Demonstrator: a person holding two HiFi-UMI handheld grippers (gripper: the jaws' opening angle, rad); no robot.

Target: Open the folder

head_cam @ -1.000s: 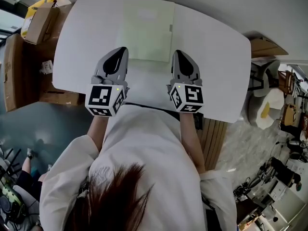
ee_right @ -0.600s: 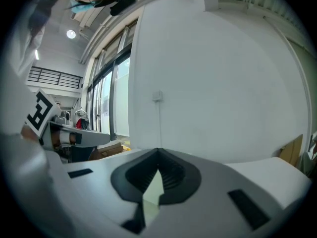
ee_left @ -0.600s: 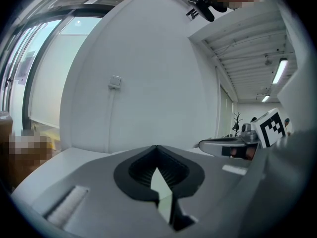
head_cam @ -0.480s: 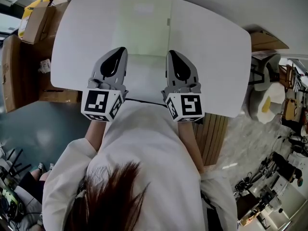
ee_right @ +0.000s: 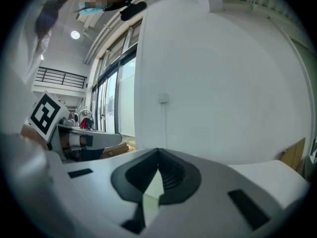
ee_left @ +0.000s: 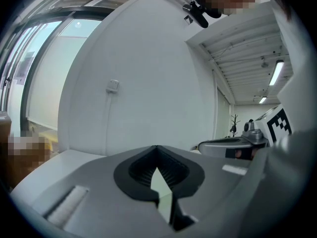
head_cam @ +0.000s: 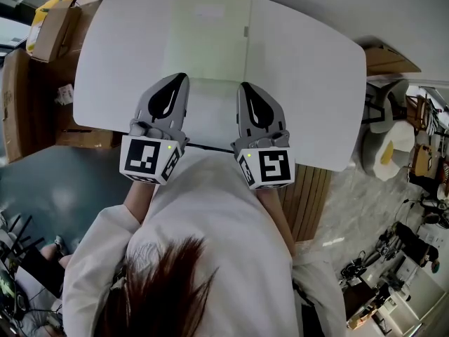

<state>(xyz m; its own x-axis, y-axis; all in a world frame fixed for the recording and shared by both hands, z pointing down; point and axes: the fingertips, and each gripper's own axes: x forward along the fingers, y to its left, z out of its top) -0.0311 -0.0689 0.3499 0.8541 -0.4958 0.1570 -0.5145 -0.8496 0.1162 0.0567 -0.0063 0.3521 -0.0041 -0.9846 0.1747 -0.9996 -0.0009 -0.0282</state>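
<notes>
A pale green folder (head_cam: 207, 37) lies flat and closed on the far middle of the white table (head_cam: 309, 83), with a small tab on its right edge. Both grippers hover side by side over the table's near edge, short of the folder and pointing at it. My left gripper (head_cam: 184, 77) is shut with nothing in it, and so is my right gripper (head_cam: 243, 86). In the left gripper view the jaws (ee_left: 157, 148) meet at the tip, with pale green showing through the slit below. The right gripper view shows its jaws (ee_right: 158, 150) closed the same way.
Cardboard boxes (head_cam: 52, 30) stand left of the table. A white chair (head_cam: 393, 153) and cluttered equipment fill the floor at the right. A white wall lies beyond the table's far edge. The person's white sleeves and head fill the lower part of the head view.
Both grippers have drawn a little toward the table's near edge and look higher. The right one has shifted left, closer to the left one. The jaws stayed shut.
</notes>
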